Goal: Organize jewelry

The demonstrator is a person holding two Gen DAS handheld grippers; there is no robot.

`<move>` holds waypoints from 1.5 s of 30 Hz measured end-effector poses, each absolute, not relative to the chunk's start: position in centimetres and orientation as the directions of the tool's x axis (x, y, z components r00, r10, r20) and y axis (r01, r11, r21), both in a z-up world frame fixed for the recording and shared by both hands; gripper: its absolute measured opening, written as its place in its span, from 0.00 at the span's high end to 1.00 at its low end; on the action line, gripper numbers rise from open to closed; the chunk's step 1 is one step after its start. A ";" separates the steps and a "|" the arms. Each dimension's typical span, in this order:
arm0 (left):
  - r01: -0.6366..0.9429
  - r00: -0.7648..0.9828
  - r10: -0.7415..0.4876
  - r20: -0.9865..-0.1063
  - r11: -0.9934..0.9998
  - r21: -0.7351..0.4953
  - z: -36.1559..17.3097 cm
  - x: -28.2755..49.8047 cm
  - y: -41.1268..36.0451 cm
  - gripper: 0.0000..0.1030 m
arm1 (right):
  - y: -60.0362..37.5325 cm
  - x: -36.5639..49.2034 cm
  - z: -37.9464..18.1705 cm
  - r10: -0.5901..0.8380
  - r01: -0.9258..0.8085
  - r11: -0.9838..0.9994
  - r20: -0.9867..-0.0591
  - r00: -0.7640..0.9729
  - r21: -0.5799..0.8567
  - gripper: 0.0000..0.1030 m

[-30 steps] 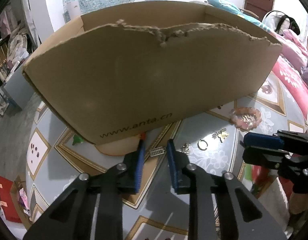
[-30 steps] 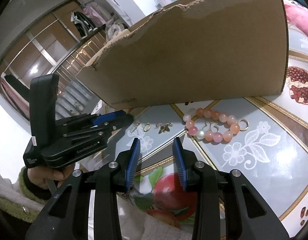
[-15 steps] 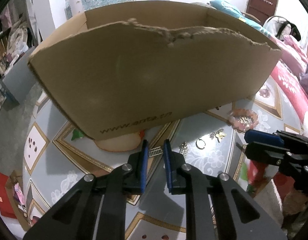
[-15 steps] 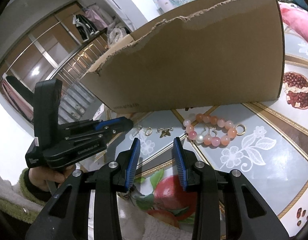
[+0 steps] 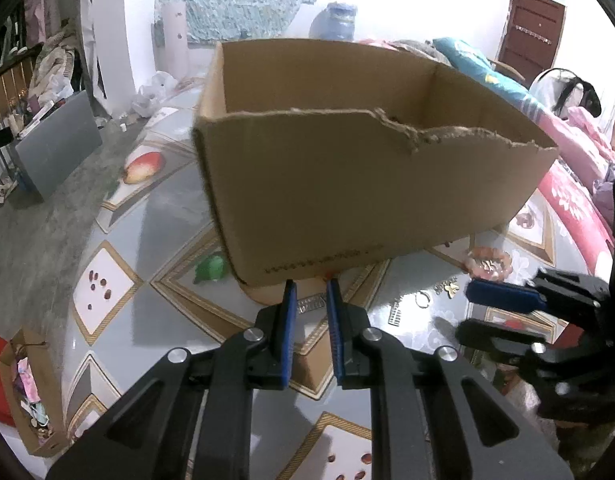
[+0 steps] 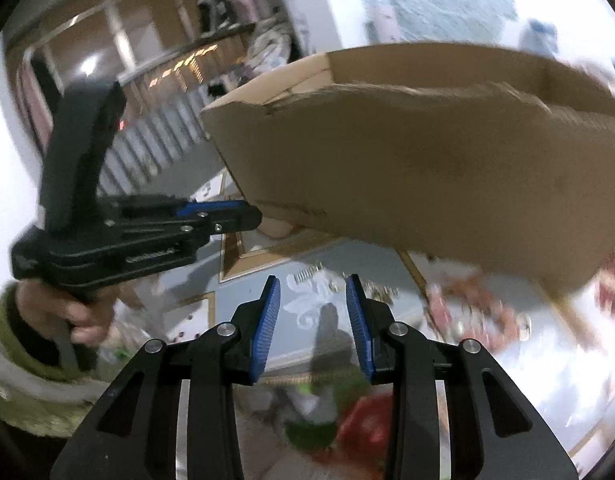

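L claw (image 5: 310, 292) nearly pressed together, small gap, empty, over a small ladder-like charm (image 5: 312, 303). R claw (image 6: 312, 292) spread, empty. Pink bead bracelet (image 5: 487, 265), gold ring (image 5: 422, 299) on worktop (image 5: 179, 320) beside torn cardboard box (image 5: 347, 184).

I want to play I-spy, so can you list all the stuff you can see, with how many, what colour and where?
cardboard box: one, brown, open top, on the table
table: one, grey with fruit pictures, under everything
bead bracelet: one, pink, right of the box front
ring: one, gold, near the bracelet
small charm: one, gold, beside the ring
comb-like clips: two, metal, just ahead of the left fingers
left hand-held gripper: one, black with blue pads, narrow gap, holding nothing
right hand-held gripper: one, black with blue pads, open, holding nothing
hand: one, green-cuffed sleeve, gripping the left handle
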State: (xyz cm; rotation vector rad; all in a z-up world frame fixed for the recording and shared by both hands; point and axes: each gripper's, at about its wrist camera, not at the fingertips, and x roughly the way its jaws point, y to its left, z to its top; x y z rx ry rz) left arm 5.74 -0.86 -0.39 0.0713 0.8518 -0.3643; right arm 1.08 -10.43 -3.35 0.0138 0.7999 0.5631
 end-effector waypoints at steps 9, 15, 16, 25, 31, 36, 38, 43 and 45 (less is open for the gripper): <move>0.336 0.606 -0.309 -0.733 0.935 -0.117 -1.0 6.1 0.4 0.86 | -7.1 3.3 -4.8 0.393 -0.568 0.822 -0.750 0.532 0.028 0.67; 0.337 0.607 -0.329 -0.724 0.931 -0.140 -1.3 6.3 1.1 0.86 | -6.2 2.9 -4.8 0.362 -0.600 0.800 -0.776 0.516 -0.026 0.79; 0.337 0.607 -0.331 -0.723 0.931 -0.143 -1.3 6.3 1.3 0.86 | -6.0 2.9 -4.7 0.359 -0.606 0.795 -0.780 0.513 -0.033 0.82; 0.332 0.610 -0.351 -0.710 0.927 -0.174 -1.6 6.3 2.3 0.86 | -4.3 2.3 -4.7 0.308 -0.603 0.791 -0.785 0.537 -0.102 0.88; 0.327 0.614 -0.357 -0.704 0.927 -0.185 -1.6 6.2 2.7 0.86 | -4.2 2.9 -5.0 0.288 -0.591 0.799 -0.792 0.538 -0.111 1.00; 0.326 0.618 -0.360 -0.699 0.926 -0.189 -1.6 6.2 2.9 0.86 | -4.3 2.9 -4.8 0.278 -0.579 0.808 -0.794 0.541 -0.112 1.00; 0.326 0.620 -0.362 -0.696 0.926 -0.191 -1.5 6.2 3.1 0.86 | -4.3 3.0 -4.6 0.277 -0.573 0.812 -0.795 0.540 -0.106 1.00; 0.323 0.624 -0.362 -0.693 0.926 -0.194 -1.5 6.1 3.3 0.86 | -4.4 3.0 -4.2 0.290 -0.560 0.824 -0.787 0.544 -0.084 1.00; 0.322 0.623 -0.363 -0.693 0.926 -0.195 -1.5 6.1 3.4 0.86 | -4.6 3.0 -3.9 0.298 -0.555 0.829 -0.785 0.542 -0.069 1.00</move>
